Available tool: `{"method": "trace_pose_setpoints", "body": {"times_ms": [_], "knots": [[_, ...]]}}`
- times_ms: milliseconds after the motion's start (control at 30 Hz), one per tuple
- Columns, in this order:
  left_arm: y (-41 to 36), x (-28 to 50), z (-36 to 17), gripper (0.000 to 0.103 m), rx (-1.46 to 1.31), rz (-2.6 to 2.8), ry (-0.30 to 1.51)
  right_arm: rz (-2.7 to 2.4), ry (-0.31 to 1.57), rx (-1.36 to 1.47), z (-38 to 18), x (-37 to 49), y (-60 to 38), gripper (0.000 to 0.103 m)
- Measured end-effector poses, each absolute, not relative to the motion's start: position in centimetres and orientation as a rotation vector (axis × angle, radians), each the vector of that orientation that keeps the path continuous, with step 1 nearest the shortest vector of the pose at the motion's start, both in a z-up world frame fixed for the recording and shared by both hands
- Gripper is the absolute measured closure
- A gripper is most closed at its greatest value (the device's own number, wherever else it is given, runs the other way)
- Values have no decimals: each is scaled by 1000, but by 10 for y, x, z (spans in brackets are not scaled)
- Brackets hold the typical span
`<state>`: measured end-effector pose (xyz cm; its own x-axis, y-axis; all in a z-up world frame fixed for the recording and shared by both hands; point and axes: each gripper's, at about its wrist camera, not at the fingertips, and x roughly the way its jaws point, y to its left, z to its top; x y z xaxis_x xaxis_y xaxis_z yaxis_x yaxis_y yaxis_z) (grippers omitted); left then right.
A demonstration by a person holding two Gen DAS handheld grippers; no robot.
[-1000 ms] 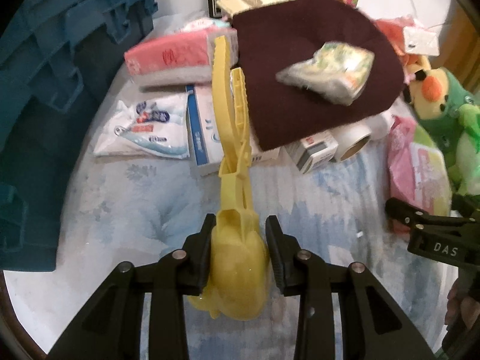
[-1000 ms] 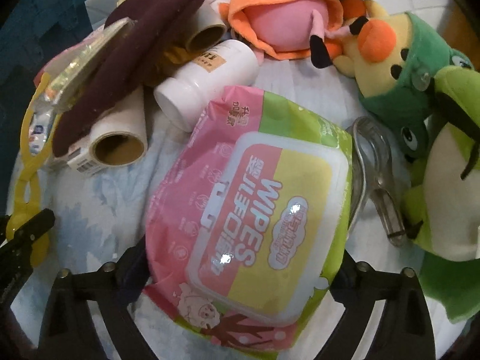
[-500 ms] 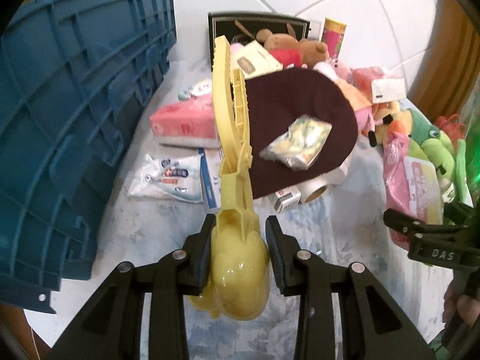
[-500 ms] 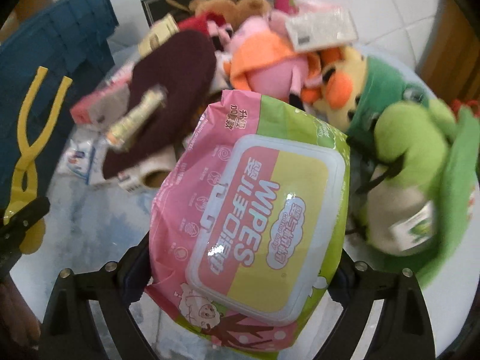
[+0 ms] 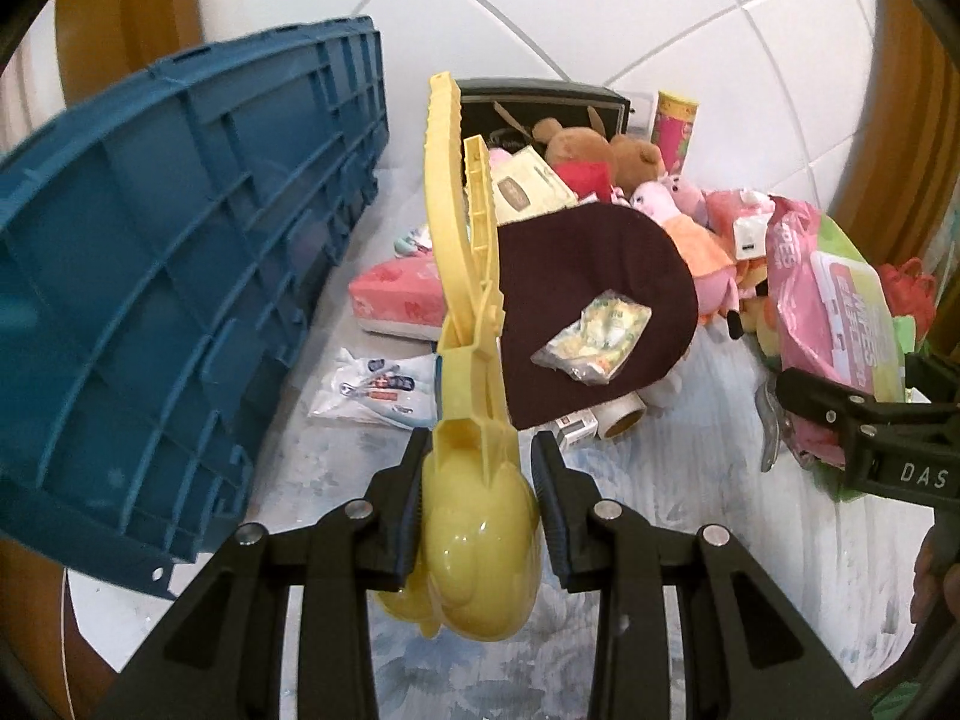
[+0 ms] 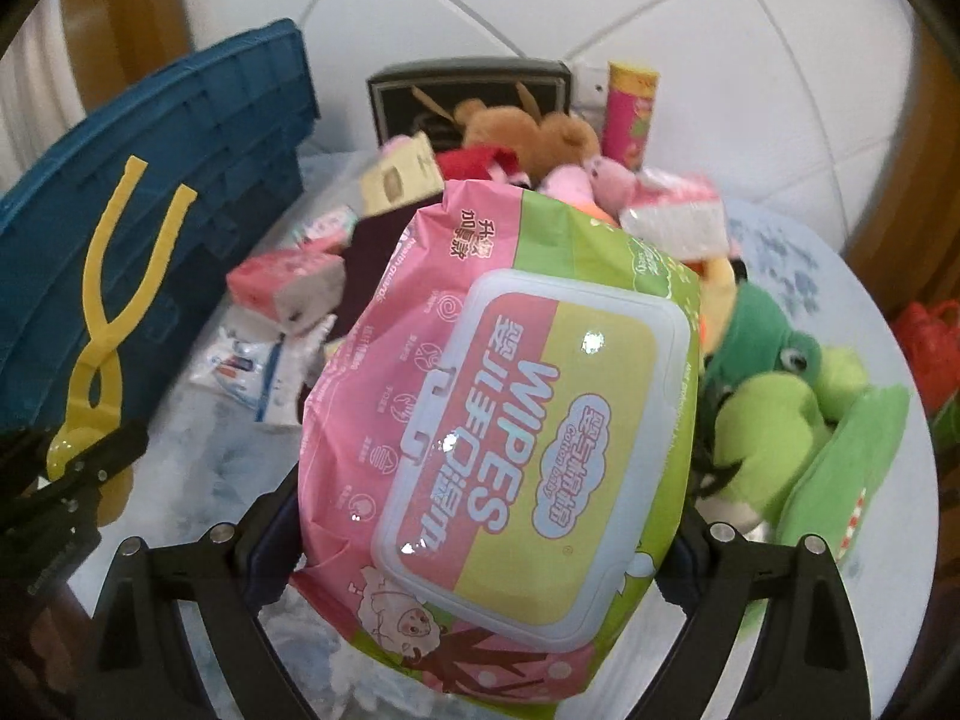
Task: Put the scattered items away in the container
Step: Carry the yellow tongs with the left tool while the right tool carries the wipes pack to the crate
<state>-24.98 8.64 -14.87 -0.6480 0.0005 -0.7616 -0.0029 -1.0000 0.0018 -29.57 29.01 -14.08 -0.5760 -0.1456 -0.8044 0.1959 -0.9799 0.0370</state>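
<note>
Nearest the left wrist camera, the left gripper is clenched on the rounded bulb end of a yellow plastic clamp toy, its pads pressing the bulb from both sides. The toy's two long ridged handles rise away from the jaws and stand up in front of the clutter, clear of the tabletop.

Nearest the right wrist camera, the right gripper grasps a pink and green pack of wipes, one finger against each side of the pack, lid face towards the lens. The pack is held above the table and hides much of what lies behind it.

Below both grippers is the table, covered in a pale cloth with a faint blue flower print. On it, just past the yellow toy, lie a small white sachet pack, a pink tissue pack and a dark maroon cloth with a crinkled foil packet on top. A roll of tape peeks out from under the cloth's near edge.

To the left stands the blue ribbed container, its side wall towards the cameras; neither held item is over it.

Further back are a green frog plush, a pink pig plush, a brown plush bear, a dark box and a pink tube against the white tiled wall.
</note>
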Motion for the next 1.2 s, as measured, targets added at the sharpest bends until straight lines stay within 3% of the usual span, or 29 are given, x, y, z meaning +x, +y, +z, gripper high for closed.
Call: {"method": "trace_pose_setpoints", "body": {"times_ms": [267,533,867,1200], "knots": [[81,-234,-110,70,-1224,2938,1,-2598,132,1190,-99,-282,274,8],[51,-234,-34,70,-1055,3054,14,-2583,167,1009,-30,-283,234,8],[-82,-236,25,70,-994,3251,27,-2488,199,770,48,-295,90,8],[-225,-266,7,70,-1259,3222,-47,-2356,264,789,41,-326,-70,8]]}}
